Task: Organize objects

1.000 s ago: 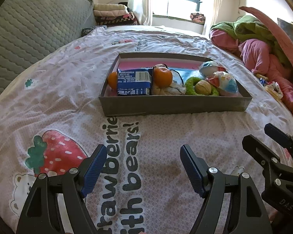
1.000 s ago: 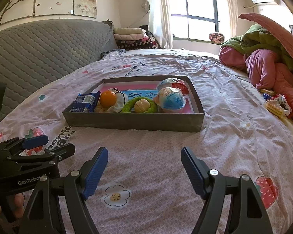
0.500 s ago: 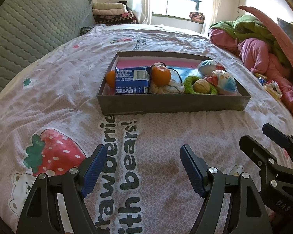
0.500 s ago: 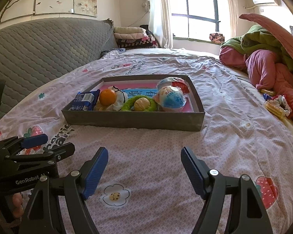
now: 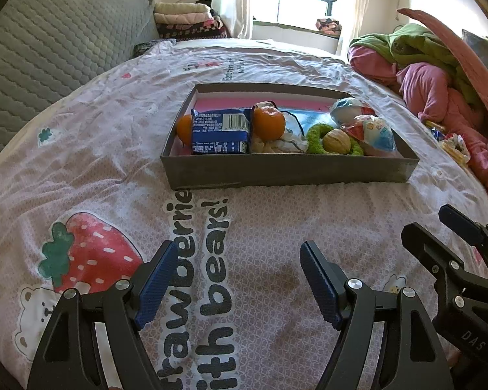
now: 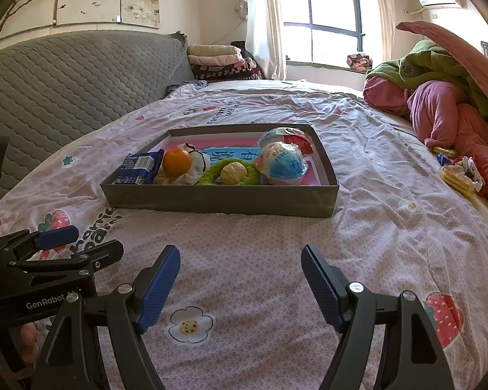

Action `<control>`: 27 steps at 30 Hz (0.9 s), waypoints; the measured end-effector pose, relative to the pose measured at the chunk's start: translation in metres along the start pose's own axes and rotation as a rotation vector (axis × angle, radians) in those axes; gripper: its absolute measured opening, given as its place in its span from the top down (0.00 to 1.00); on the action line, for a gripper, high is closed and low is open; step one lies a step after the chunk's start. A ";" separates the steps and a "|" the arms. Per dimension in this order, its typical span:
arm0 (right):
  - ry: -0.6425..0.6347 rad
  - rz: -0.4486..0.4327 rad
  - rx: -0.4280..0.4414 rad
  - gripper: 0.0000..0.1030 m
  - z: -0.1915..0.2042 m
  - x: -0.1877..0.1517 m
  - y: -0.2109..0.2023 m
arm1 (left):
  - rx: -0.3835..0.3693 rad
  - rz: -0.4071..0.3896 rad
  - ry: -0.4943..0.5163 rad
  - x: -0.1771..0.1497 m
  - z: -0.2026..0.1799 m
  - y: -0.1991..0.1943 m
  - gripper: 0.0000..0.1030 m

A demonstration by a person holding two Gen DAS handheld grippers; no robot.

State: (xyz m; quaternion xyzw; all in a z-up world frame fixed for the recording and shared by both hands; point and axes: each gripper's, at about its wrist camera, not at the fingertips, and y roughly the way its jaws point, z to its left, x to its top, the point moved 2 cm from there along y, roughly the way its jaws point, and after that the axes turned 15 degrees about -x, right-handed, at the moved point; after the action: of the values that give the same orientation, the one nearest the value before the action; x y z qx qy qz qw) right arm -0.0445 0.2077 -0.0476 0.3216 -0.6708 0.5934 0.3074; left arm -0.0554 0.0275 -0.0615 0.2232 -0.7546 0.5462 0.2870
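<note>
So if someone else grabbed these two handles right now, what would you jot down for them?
Left gripper: open, empty, over the bedspread.
Right gripper: open, empty, alongside it.
Grey tray sits ahead on the bed, holding a blue snack packet, two oranges, a green ring around a walnut, and two wrapped toys.
Done: those items are in the tray.
Left: possibly the wrappers by the pink bedding.

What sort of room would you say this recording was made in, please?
Most likely a bedroom: the tray sits on a bed sheet printed with strawberries, a quilted grey headboard runs along the left, and folded blankets are stacked by the window.
</note>
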 end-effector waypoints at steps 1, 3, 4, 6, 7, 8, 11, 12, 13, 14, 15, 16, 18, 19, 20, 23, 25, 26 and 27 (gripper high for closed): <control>-0.001 0.001 -0.001 0.26 0.000 0.000 0.000 | -0.001 0.000 -0.001 0.000 0.000 0.000 0.24; 0.001 0.002 0.000 0.26 0.001 0.000 0.000 | 0.004 0.002 0.002 0.000 0.000 0.000 0.24; -0.001 0.003 0.000 0.26 0.001 0.000 0.001 | 0.004 0.003 0.002 0.000 0.000 0.000 0.24; 0.000 0.003 -0.002 0.26 0.001 0.000 0.001 | 0.004 0.005 0.002 0.000 0.001 0.001 0.24; 0.000 0.003 -0.002 0.26 0.001 0.000 0.001 | 0.004 0.006 0.002 -0.001 0.001 0.001 0.24; -0.001 0.003 -0.002 0.26 0.001 0.000 0.001 | 0.005 0.006 0.001 -0.001 0.001 0.001 0.24; -0.002 0.002 -0.002 0.26 0.001 -0.001 0.001 | 0.007 0.005 -0.002 -0.001 0.001 0.001 0.24; -0.002 0.002 -0.001 0.26 0.001 0.000 0.001 | 0.008 0.005 -0.002 -0.001 0.001 0.001 0.24; -0.002 0.002 -0.001 0.26 0.001 -0.001 0.001 | 0.008 0.006 -0.003 -0.001 0.001 0.001 0.24; -0.002 0.002 -0.001 0.26 0.001 0.000 0.001 | 0.008 0.007 -0.003 -0.001 0.001 0.001 0.24; -0.002 0.002 -0.001 0.26 0.001 0.000 0.001 | 0.008 0.006 -0.003 -0.001 0.001 0.001 0.24; -0.003 0.003 -0.001 0.26 0.002 0.000 0.001 | 0.008 0.007 -0.003 -0.001 0.001 0.001 0.24; -0.003 0.002 -0.001 0.26 0.001 0.000 0.001 | 0.009 0.008 -0.004 -0.001 0.001 0.001 0.24; -0.003 0.003 0.000 0.26 0.002 0.000 0.002 | 0.008 0.009 -0.003 -0.001 0.001 0.001 0.24; -0.004 0.003 -0.001 0.26 0.001 0.000 0.002 | 0.008 0.008 -0.004 -0.001 0.001 0.001 0.24; -0.004 0.001 0.000 0.26 0.002 0.000 0.002 | 0.007 0.009 -0.005 -0.001 0.002 0.001 0.24; -0.005 0.001 -0.001 0.26 0.002 0.000 0.002 | 0.008 0.010 -0.007 -0.001 0.002 0.001 0.24; -0.004 0.001 -0.001 0.26 0.002 0.000 0.003 | 0.008 0.010 -0.008 -0.001 0.002 0.001 0.24; -0.004 0.002 -0.001 0.26 0.002 -0.001 0.002 | 0.008 0.010 -0.007 -0.001 0.002 0.001 0.24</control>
State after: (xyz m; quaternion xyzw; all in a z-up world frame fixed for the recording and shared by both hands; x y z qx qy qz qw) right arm -0.0462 0.2062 -0.0496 0.3221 -0.6721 0.5927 0.3055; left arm -0.0555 0.0255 -0.0634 0.2226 -0.7546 0.5497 0.2806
